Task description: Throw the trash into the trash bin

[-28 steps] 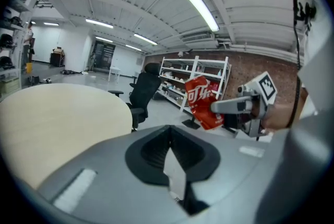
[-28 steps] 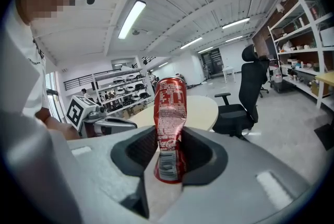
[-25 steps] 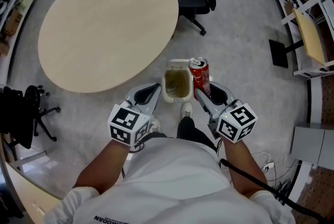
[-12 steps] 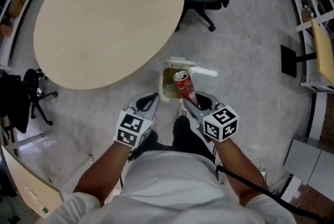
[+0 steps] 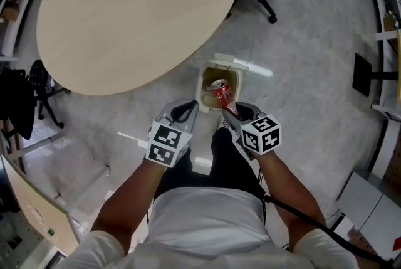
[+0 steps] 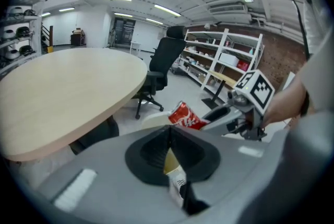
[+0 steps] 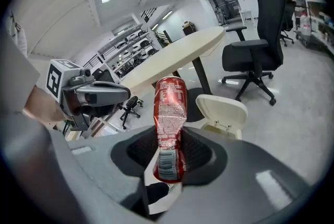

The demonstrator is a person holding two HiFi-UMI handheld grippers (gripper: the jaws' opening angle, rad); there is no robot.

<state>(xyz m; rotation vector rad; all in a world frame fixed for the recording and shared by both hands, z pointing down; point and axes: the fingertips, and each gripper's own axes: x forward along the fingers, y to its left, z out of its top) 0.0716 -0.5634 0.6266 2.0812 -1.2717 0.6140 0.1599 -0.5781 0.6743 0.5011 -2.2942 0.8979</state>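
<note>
Your right gripper [image 5: 229,113] has its jaws clamped halfway on the dented red can [image 5: 220,91], its long axis leaning toward 11 o'clock over the lid-up trash bin [image 5: 202,89], nearer this hand than your left gripper [image 5: 184,112], whose jaws are pressed together on nothing.

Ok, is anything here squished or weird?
Yes: the red can in the right gripper is crumpled in at its middle. It leans over the open bin.

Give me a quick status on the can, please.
Right claw shut on dented can, at the open bin. Left claw shut, empty. Nothing in the way.
</note>
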